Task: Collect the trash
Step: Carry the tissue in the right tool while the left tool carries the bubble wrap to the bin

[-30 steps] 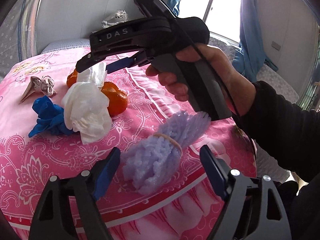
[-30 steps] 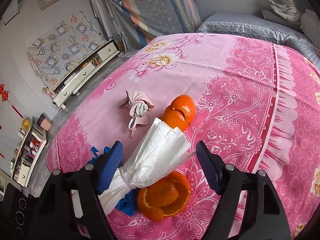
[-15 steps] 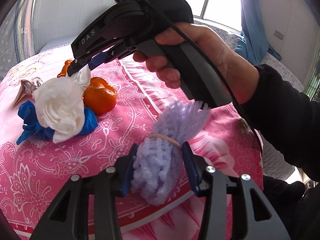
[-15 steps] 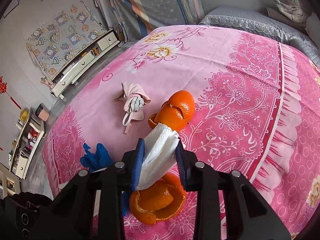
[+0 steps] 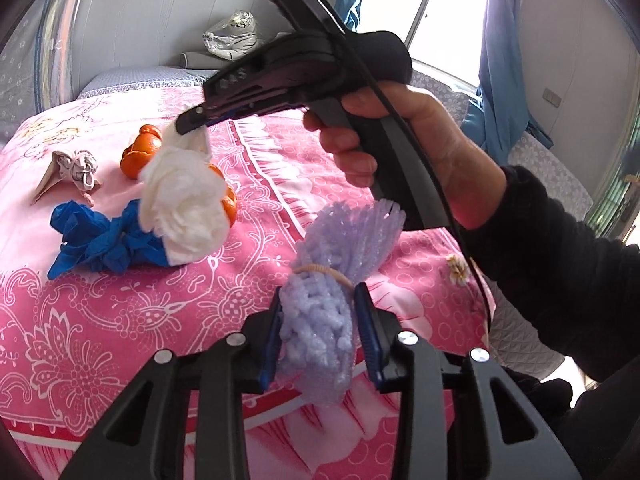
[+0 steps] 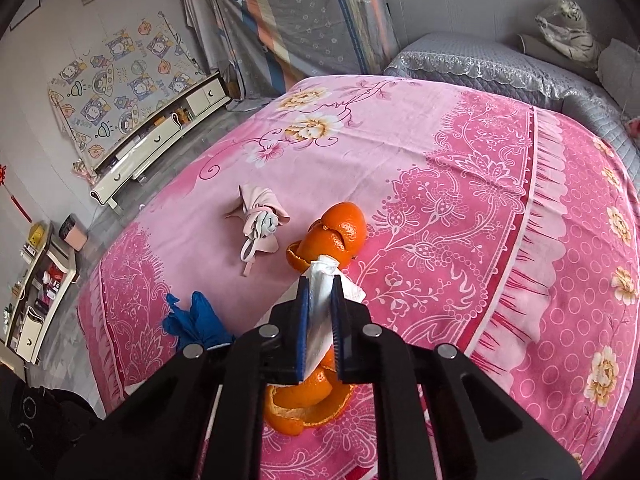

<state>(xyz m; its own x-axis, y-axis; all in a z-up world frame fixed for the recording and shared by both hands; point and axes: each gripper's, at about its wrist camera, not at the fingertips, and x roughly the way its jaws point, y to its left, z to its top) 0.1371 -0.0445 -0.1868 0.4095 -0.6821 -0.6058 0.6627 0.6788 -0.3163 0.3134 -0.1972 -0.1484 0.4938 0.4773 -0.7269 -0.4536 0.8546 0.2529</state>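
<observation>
The left gripper (image 5: 318, 332) has just been closing and now clamps the purple foam net (image 5: 320, 320) below its rubber band (image 5: 324, 270), low on the bundle where the stuff is thickest, so the frilled top stands free above the pads; the right gripper (image 6: 320, 316) has likewise just been closing and pinches the white tissue (image 6: 320, 304) by its narrow twisted end, the puffed wad (image 5: 184, 208) hanging beneath it clear of the pink bedspread (image 6: 460, 160); each hand thus carries one soft piece, gripped where it is firm enough to hold. On the bed lie orange peel (image 6: 336, 232), a second peel cup (image 6: 308, 404) right under the right jaws, a blue glove (image 6: 196, 320) near it and a crumpled pink mask (image 6: 258, 220) a little apart; no bin shows in either view, and nothing blocks a lift, though the hanging wad sits close to the peel and glove.
</observation>
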